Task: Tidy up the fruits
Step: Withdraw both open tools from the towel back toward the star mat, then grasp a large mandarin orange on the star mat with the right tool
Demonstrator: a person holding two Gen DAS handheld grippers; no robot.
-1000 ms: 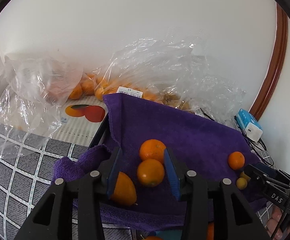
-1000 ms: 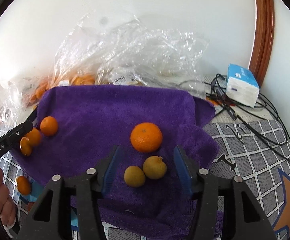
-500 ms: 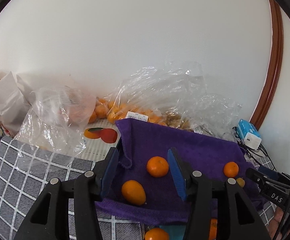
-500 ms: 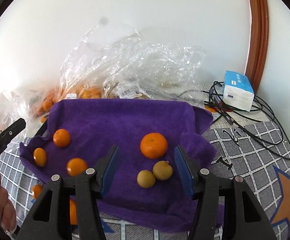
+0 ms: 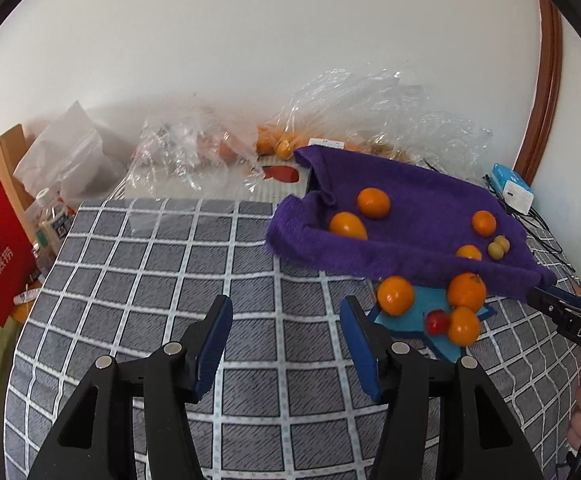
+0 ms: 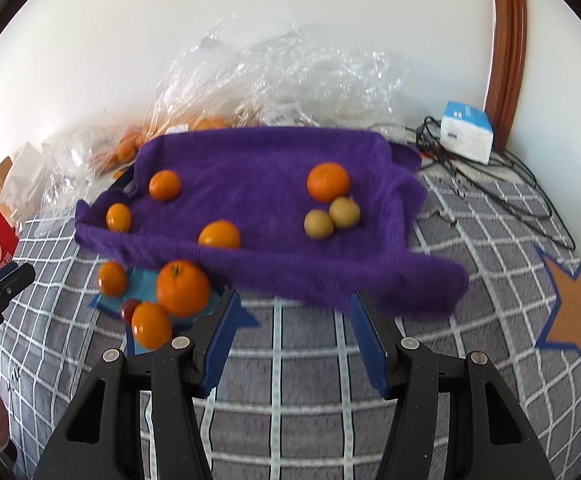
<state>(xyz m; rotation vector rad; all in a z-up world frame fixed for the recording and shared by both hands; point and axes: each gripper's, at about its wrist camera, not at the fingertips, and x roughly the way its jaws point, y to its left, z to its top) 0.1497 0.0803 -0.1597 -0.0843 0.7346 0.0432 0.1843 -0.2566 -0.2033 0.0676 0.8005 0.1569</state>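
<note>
On the purple towel [image 6: 258,184] sit oranges [image 6: 328,181]. More oranges [image 6: 182,289] lie just beside it. Both hand-held grippers, left [image 5: 286,346] and right [image 6: 296,338], are wide and hold nothing.

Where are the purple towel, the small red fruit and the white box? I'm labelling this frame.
purple towel [image 6: 258,168]: right wrist view, bare middle of the cloth.
small red fruit [image 5: 436,321]: left wrist view, its visible left side.
white box [image 6: 467,136]: right wrist view, front face.

Left claw [image 5: 284,344] and right claw [image 6: 292,338] both gape wide, holding nothing.
</note>
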